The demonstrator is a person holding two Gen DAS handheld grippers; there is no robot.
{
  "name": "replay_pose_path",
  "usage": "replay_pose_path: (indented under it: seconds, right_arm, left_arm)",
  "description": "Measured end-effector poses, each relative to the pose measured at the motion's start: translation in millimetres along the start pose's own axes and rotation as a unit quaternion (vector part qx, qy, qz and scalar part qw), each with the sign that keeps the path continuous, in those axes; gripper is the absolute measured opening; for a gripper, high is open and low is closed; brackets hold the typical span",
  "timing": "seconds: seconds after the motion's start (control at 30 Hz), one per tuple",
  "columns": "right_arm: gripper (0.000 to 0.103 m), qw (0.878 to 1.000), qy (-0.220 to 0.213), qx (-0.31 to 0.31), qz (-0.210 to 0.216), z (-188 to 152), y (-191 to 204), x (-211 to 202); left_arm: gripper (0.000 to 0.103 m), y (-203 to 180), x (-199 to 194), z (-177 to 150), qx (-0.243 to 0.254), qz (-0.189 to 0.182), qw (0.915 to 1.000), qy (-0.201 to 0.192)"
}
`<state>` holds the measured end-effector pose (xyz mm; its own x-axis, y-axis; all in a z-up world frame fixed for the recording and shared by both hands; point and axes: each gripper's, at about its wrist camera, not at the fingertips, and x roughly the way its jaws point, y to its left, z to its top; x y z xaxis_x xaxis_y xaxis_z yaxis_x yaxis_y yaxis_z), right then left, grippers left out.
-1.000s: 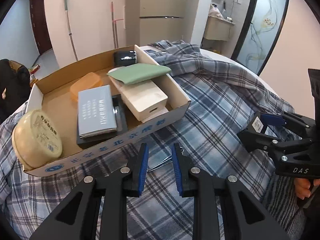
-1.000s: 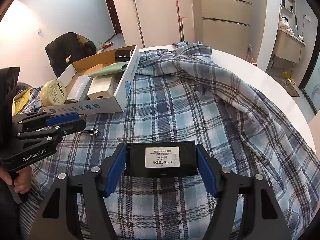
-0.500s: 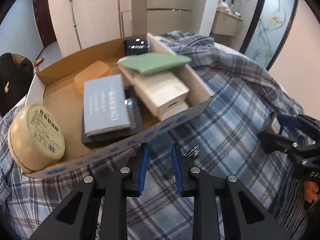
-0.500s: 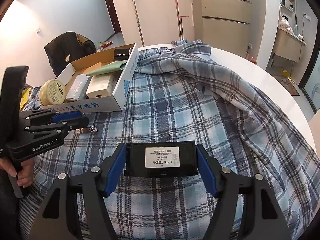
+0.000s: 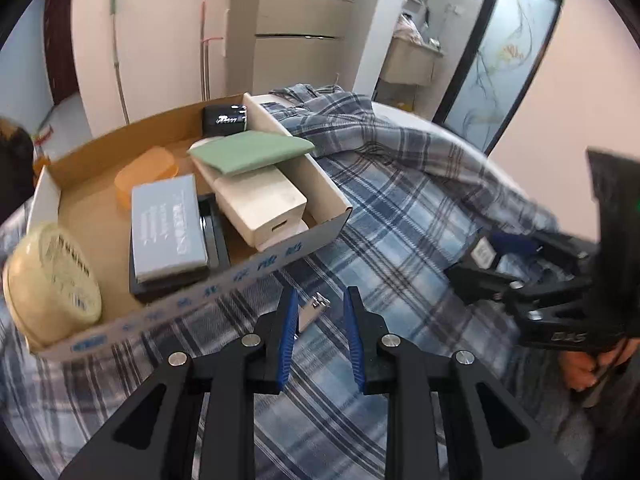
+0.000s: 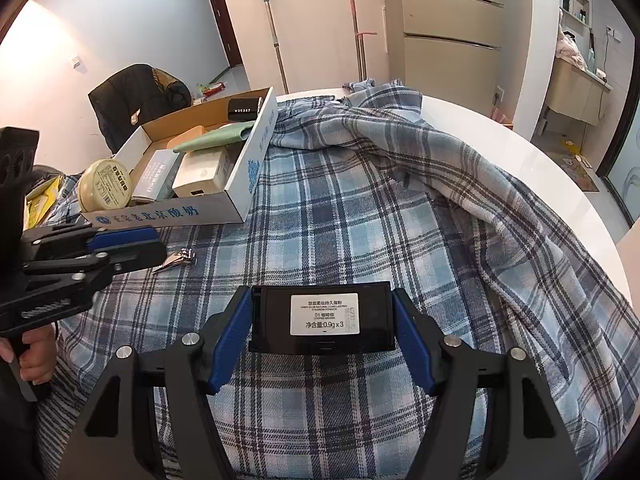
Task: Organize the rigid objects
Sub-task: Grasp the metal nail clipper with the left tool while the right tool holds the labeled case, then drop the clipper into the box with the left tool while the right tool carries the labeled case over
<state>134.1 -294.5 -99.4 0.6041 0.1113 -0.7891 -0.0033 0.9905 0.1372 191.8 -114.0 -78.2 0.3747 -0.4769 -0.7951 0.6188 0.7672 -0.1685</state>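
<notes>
Right tongs (image 6: 322, 334): blue pads clamp ends of flat black plastic case with white label (image 6: 324, 315); label print too small to read. Left tongs (image 5: 319, 334): narrow gap, nothing held; small shiny metal nail clipper (image 5: 312, 310) on blue plaid cloth (image 6: 360, 220) just beyond tips, partly hidden. Beyond: open cardboard box (image 5: 256, 268) on white round tabletop (image 6: 520, 152), holding several boxes; left edge cut off.
</notes>
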Motion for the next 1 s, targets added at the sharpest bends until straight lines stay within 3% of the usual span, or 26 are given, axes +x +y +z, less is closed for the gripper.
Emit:
replay_pose_path:
  seconds: [0.13,0.23,0.33,0.57,0.63,1.0]
  right_arm:
    - [0.067,1.000,0.000,0.000,0.001,0.1,-1.1,-0.9]
    - [0.067,1.000,0.001,-0.001,0.002,0.4,-1.0,-1.2]
    - [0.067,1.000,0.000,-0.002,0.002,-0.2,0.0,-1.8]
    - [0.067,1.000,0.000,-0.002,0.001,-0.6,0.5,-2.0]
    - [0.067,1.000,-0.001,-0.002,0.001,-0.8,0.5,-2.5]
    - [0.067,1.000,-0.004,-0.007,-0.003,-1.3,2.1,-3.4]
  left_arm:
    - [0.026,-3.5,14.9,1.5,0.008,-0.015,0.9995,0.026]
    - [0.025,-3.8,22.6,0.9,0.010,-0.005,0.9994,0.033]
    - [0.013,-3.4,24.4,-2.6,0.008,0.016,0.9995,0.027]
    - [0.013,1.4,14.6,-9.1,-0.016,0.047,0.9983,0.029]
    - [0.013,6.5,3.9,-14.0,-0.043,0.048,0.9977,0.017]
    - [0.013,7.0,-59.5,-32.3,-0.093,0.083,0.9902,-0.062]
